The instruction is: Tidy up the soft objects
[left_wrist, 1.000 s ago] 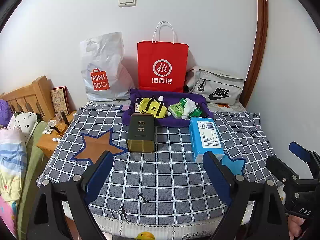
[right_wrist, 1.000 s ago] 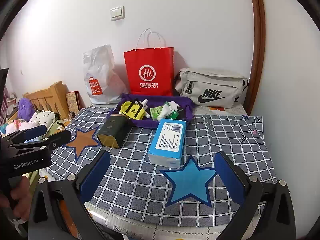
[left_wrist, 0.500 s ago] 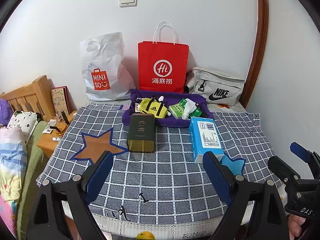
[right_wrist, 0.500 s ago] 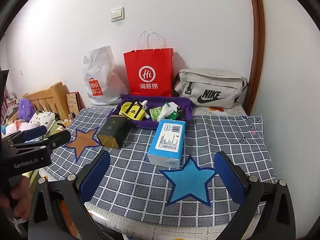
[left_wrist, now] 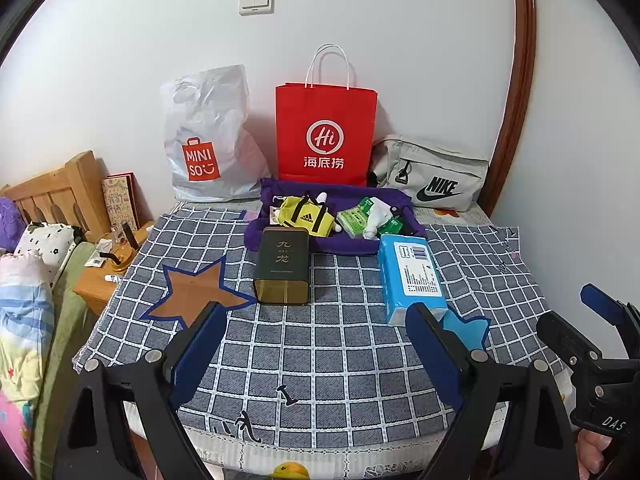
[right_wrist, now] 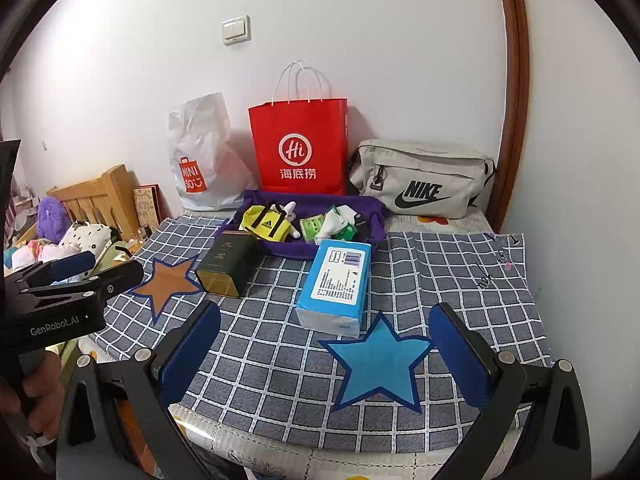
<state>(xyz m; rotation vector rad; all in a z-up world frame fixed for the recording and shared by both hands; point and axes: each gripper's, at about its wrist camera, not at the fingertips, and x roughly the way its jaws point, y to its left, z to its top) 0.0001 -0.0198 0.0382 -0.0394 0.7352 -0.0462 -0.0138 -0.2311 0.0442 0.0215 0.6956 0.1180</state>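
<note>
Both the left gripper (left_wrist: pixel 316 344) and right gripper (right_wrist: pixel 326 354) hover wide open and empty at the checked cloth's (right_wrist: pixel 440 280) near edge. Beyond lies the blue tissue pack (right_wrist: pixel 336 280), touching the blue star (right_wrist: pixel 378 362); farther back, the purple tray (right_wrist: pixel 372 208) holds small soft items. A square, centred approach with a gentle squeeze would likely suit the pack.

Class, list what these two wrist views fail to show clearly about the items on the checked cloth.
- Purple tray: near wall partly hidden by the dark tin, left view.
- Blue tissue pack: label print too small to read, both views.
- Blue star: mostly covered by the left gripper, left view.
- Red bag: contents hidden by its walls.
</note>
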